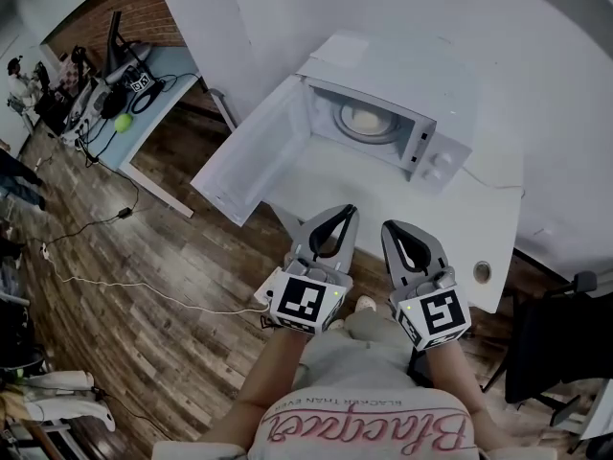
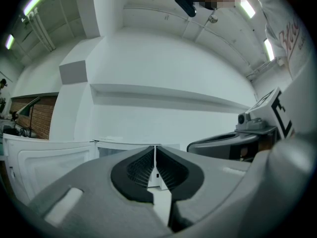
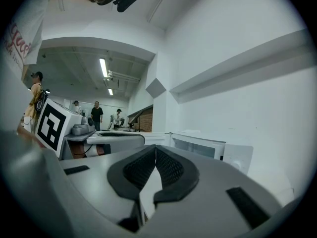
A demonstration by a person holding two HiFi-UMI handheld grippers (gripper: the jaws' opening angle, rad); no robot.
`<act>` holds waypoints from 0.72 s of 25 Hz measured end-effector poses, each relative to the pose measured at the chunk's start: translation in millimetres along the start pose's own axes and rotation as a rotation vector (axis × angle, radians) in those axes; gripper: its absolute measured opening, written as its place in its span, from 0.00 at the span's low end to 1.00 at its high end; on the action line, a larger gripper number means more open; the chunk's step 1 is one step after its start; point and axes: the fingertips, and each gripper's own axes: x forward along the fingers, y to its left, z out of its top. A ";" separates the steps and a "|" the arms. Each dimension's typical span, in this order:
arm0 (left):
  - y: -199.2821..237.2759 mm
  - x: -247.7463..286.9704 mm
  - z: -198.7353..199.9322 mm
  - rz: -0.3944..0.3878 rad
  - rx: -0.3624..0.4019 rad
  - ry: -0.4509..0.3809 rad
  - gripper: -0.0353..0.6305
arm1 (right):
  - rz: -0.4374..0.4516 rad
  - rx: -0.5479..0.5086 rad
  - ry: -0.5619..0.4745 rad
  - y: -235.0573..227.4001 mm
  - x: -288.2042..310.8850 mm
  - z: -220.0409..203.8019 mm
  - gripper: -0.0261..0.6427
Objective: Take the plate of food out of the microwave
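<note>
Standing open at the left, the hinged white door [image 1: 251,166] exposes the cavity. The grey left gripper [image 1: 350,211] hovers level, jaws clenched on nothing. The round pale plate of food [image 1: 366,120] sits inside the white box microwave [image 1: 436,113]. The grey right gripper [image 1: 388,226], likewise clenched and empty, hangs beside its partner at the white table [image 1: 484,214].

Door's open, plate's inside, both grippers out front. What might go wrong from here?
1. The left gripper and right gripper are both shut; reaching in like that could shove the plate of food rather than grip it.
2. The open door juts out beside the left gripper's path and may get bumped.
3. The microwave cavity looks low, so a tilted plate could spill.
</note>
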 end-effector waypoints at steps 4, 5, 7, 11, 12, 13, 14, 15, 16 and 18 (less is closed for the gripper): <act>1.8 10.6 -2.4 0.013 0.004 0.014 0.06 | 0.006 0.013 -0.006 -11.0 7.0 1.8 0.06; 2.6 14.3 -3.1 0.016 0.006 0.018 0.06 | 0.008 0.017 -0.007 -14.5 9.2 2.2 0.06; 4.6 23.8 -3.1 0.021 0.007 0.023 0.06 | 0.014 0.021 -0.010 -22.0 14.1 3.3 0.06; 8.2 45.4 -1.2 0.036 0.006 0.025 0.06 | 0.027 0.026 -0.020 -40.3 24.1 5.4 0.06; 8.5 51.0 -0.3 0.040 0.008 0.025 0.06 | 0.027 0.032 -0.024 -46.1 26.6 5.3 0.06; 8.7 56.5 0.1 0.045 0.009 0.025 0.06 | 0.028 0.038 -0.028 -51.9 29.2 5.2 0.06; 8.9 61.7 -0.3 0.050 0.011 0.028 0.06 | 0.031 0.043 -0.033 -57.2 31.9 5.1 0.06; 9.2 66.6 -1.2 0.054 0.014 0.031 0.06 | 0.035 0.047 -0.038 -61.8 34.6 5.2 0.06; 9.4 71.2 -2.2 0.055 0.017 0.037 0.06 | 0.041 0.048 -0.043 -65.4 37.3 5.5 0.06; 9.8 80.5 -4.1 0.051 0.015 0.052 0.12 | 0.055 0.052 -0.052 -71.4 42.6 6.7 0.06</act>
